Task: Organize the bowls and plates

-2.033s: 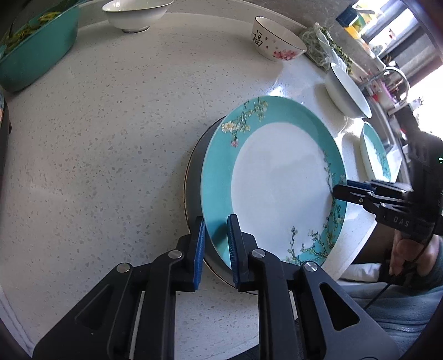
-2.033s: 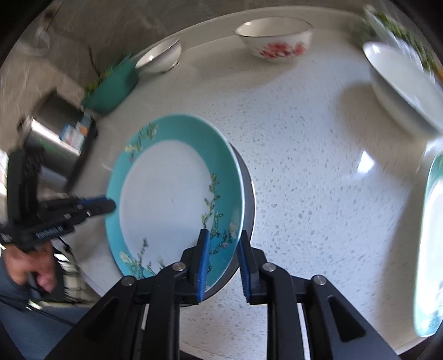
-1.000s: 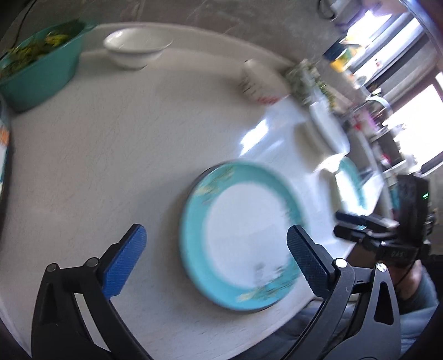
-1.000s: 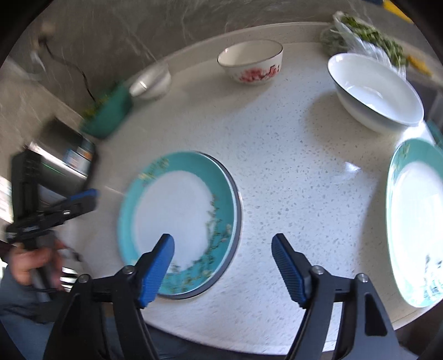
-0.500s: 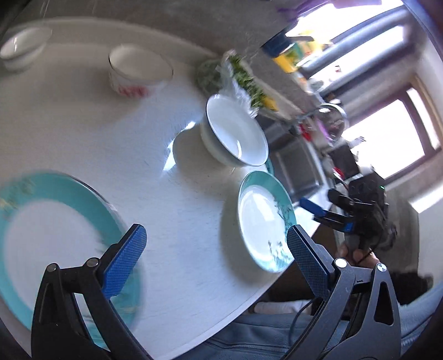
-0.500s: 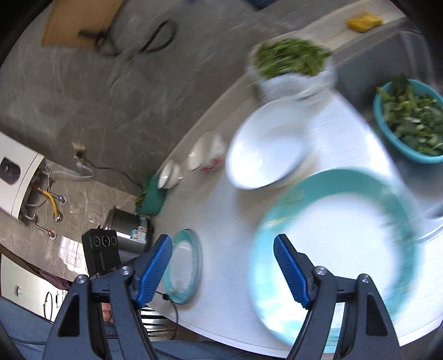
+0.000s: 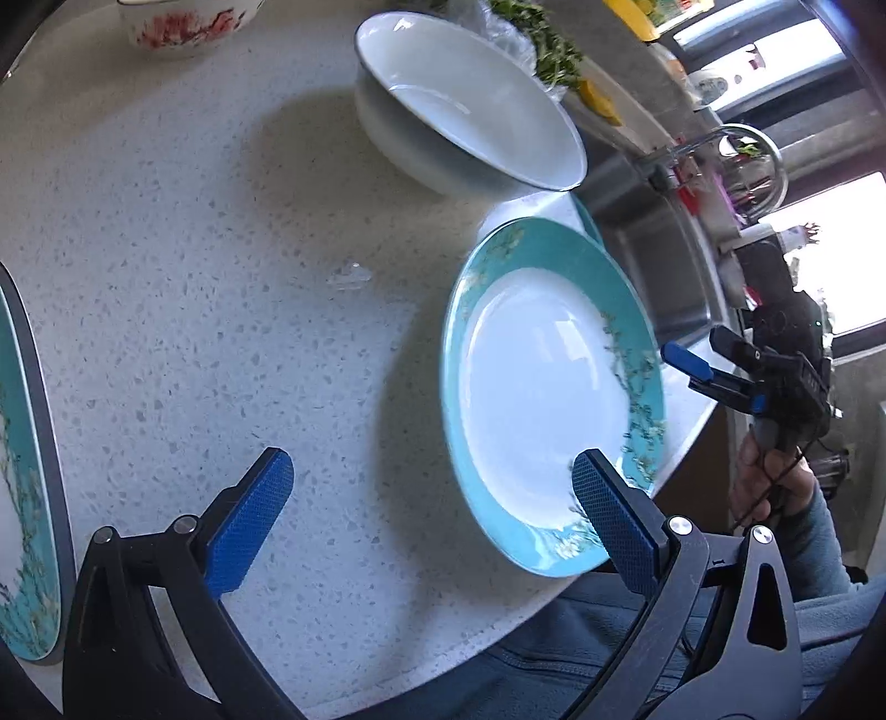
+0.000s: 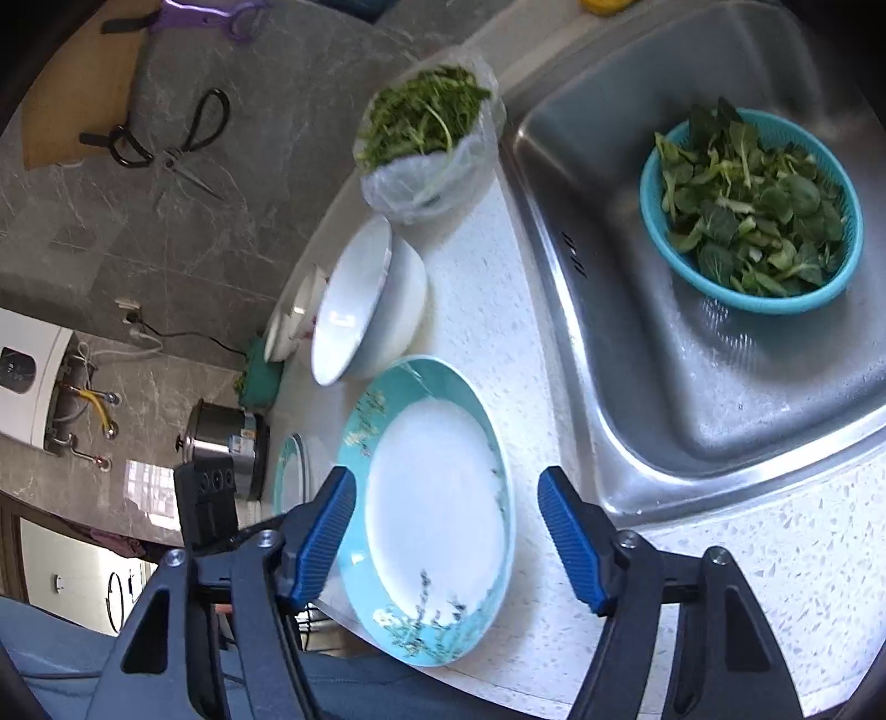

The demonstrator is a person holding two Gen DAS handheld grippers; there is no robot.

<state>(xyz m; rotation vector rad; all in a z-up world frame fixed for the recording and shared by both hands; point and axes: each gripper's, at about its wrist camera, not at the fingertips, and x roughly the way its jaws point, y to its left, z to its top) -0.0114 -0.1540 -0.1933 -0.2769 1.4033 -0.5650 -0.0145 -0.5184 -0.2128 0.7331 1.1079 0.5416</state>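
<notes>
Targeting the next plate, left to right in the left wrist view: stacked teal plates (image 7: 22,443) sit at the far left edge of the counter (image 7: 221,277), well apart from the loose teal plate (image 7: 548,387) at the counter's right front corner, just beside the sink (image 8: 692,360). Big white bowl (image 7: 470,105) sits behind it, floral bowl (image 7: 183,22) further back

left gripper (image 7: 432,515): jaws wide open, empty, hovering over bare counter, right pad over the plate's near rim. right gripper (image 8: 448,543): jaws wide open, empty, straddling the plate's near side, not touching as far as I can tell

Likely step: pick this plate, move it onto the stack. Tips:
- the rim seems to overhang the counter edge at the front, so bite there, one pad under, one over
- grip deep enough on the rim, glaze looks slippery
- lift level, clear the white bowl, set down centred on the stack
</notes>
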